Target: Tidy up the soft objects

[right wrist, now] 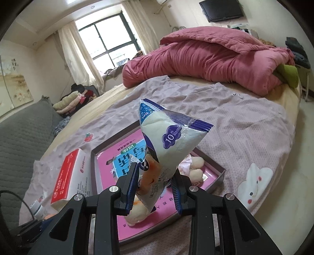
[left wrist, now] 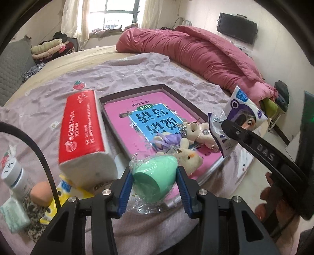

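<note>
Over by the far side of the bed a big pink quilt lies rolled in a long heap, with a green cushion poking out from under its end. A black television hangs on the wall above it. Daylight comes through the dark-framed window, with pale curtains hanging beside it. A pile of folded clothes sits near the grey quilted headboard. On the lilac sheet, a white bottle stands close to a leopard-print cloth, with a black cable arching past it.
</note>
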{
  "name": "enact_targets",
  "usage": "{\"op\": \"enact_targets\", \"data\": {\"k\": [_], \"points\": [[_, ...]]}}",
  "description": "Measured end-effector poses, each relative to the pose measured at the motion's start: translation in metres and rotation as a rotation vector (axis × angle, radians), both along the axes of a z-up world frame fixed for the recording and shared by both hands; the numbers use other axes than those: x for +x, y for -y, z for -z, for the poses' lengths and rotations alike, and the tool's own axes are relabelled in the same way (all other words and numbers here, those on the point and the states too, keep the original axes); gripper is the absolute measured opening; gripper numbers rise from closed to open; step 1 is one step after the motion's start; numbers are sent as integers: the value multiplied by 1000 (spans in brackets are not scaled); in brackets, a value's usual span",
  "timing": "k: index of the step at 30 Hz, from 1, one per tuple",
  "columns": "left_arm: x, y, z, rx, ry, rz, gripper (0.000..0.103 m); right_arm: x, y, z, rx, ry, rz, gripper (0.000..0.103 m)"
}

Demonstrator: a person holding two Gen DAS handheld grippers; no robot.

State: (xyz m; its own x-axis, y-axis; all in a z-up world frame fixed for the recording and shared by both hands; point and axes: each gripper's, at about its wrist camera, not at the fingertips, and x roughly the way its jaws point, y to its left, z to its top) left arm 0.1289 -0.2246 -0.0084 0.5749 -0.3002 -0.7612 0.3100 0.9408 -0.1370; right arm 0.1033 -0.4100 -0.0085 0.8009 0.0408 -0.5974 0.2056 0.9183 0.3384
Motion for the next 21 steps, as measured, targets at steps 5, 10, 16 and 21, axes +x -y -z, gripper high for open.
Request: {"op": "enact_targets", "data": {"k": [5,10,16,21], "points": [[15,9,11,6,-30,-18,45,2,4,5,20,-8,-1,32],[26,17,17,-8,-47,-28,45,4,8,8,34,-10,3,32],[42,27,26,-16,-69,-50,45,8,11,12,49,-25,3,32],[42,36,31,20,-61,-39,45,11,13,15,61,-41,8,32]]}}
